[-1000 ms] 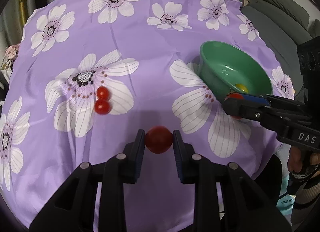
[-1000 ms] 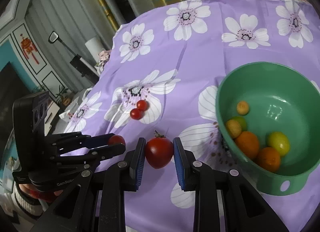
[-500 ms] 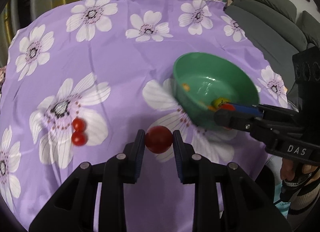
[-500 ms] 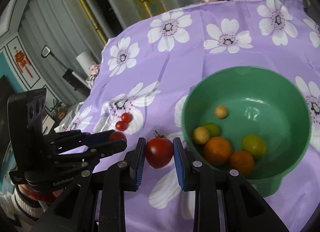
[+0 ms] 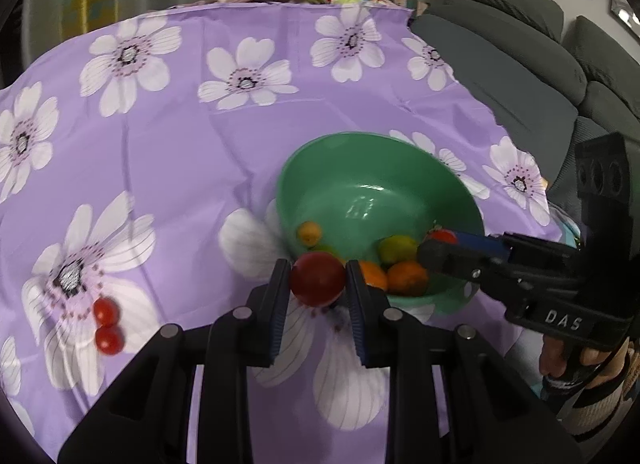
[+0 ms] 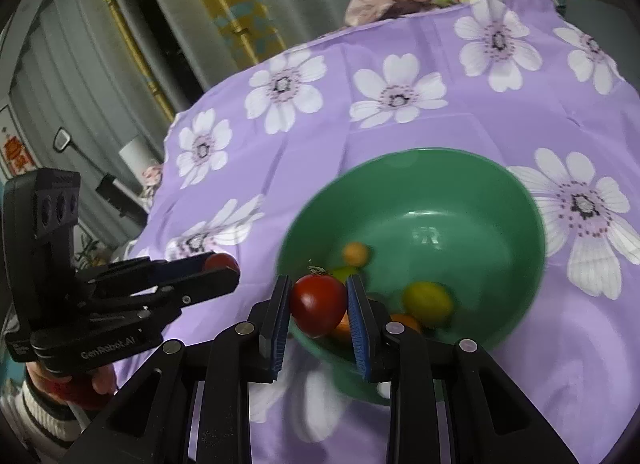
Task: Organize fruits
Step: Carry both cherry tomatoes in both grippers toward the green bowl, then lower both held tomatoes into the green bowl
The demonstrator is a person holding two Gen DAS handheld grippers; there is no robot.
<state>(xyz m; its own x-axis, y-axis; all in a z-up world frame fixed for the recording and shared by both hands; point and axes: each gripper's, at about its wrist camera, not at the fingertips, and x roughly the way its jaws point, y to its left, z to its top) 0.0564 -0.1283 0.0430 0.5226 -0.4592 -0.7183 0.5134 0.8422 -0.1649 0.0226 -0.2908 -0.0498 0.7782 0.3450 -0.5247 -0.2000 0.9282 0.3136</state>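
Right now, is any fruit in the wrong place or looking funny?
Nothing looks spilled or broken. Two small red tomatoes lie out on the purple flowered cloth, apart from the green bowl where the other fruit sits. Each gripper holds a red tomato at the bowl: left gripper, right gripper.

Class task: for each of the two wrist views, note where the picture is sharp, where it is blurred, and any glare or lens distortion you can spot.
Left wrist view: held tomato sharp, cherry tomatoes smeared, glare inside the green bowl, dark fisheye corners. Right wrist view: held tomato crisp, bowl's fruit blurred, cloth bowed by the lens.
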